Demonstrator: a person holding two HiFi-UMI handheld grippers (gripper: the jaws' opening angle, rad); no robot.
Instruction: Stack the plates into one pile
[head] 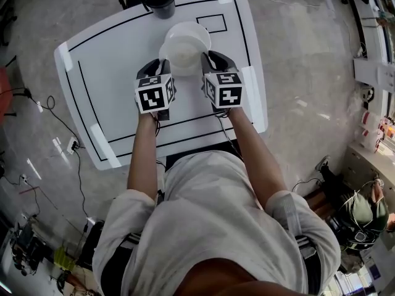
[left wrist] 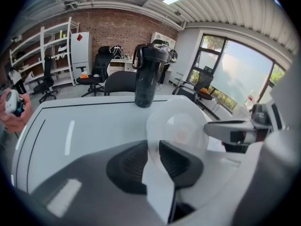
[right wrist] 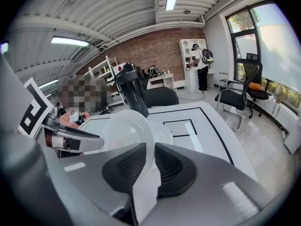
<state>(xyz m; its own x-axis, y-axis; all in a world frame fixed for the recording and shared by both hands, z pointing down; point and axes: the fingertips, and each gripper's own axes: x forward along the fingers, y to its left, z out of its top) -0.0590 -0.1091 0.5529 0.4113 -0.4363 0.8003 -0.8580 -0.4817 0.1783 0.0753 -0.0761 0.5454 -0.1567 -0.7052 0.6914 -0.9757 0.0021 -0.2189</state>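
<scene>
Claws both grip one white plate (head: 182, 54), jaws part-closed on its rim. Left claw (left wrist: 154, 147) pinches the plate's left edge, pads pressed on either face of the rim. Right claw (right wrist: 151, 159) pinches the opposite edge the same way. Plate hangs between the two claws, tilted, lifted off the white tabletop (head: 111, 73). In each gripper view the other claw shows across the plate, touching its far edge. Second plate (right wrist: 164, 134) lies flat on the tabletop just beyond the held one, partly hidden by it in the right gripper view; cannot tell if the two touch. Black taped lines run round the tabletop, with a small taped rectangle (head: 213, 23) just beyond the right claw. Black lidded tumbler (head: 162, 2) stands upright at the tabletop's far edge, past both plates. Office chairs (right wrist: 244, 98) and a brick wall (left wrist: 117, 34) further out.
</scene>
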